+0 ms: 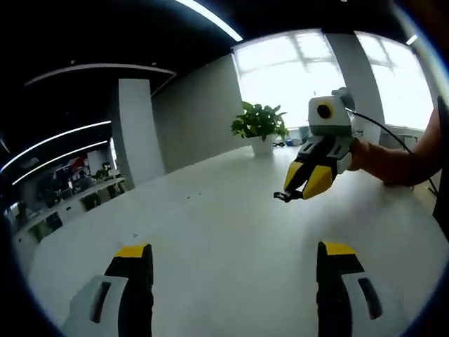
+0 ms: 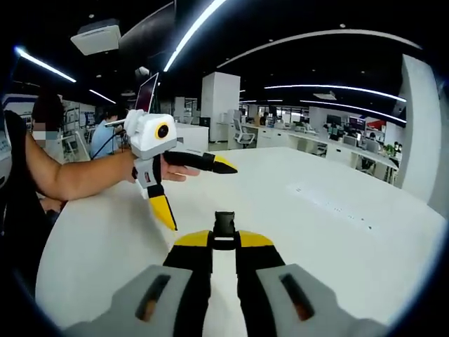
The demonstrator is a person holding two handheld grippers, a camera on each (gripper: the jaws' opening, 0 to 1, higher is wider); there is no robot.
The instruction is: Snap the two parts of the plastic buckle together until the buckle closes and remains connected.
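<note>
In the right gripper view, my right gripper [image 2: 224,240] is shut on a small black buckle part [image 2: 224,226], which sticks out past the yellow tips above the white table [image 2: 337,232]. The left gripper view shows that same right gripper [image 1: 289,194] up on the right, with the black piece [image 1: 283,196] pinched at its tip. My left gripper [image 1: 235,250] is open wide, with only bare table [image 1: 224,210] between its jaws. It also comes into the right gripper view from the left, where the left gripper [image 2: 204,198] is held by a hand with jaws spread and empty.
A potted plant [image 1: 259,123] stands at the table's far end by bright windows. A white pillar [image 1: 138,130] rises on the left. A person [image 2: 109,137] sits beyond the table, with office desks [image 2: 316,137] further back.
</note>
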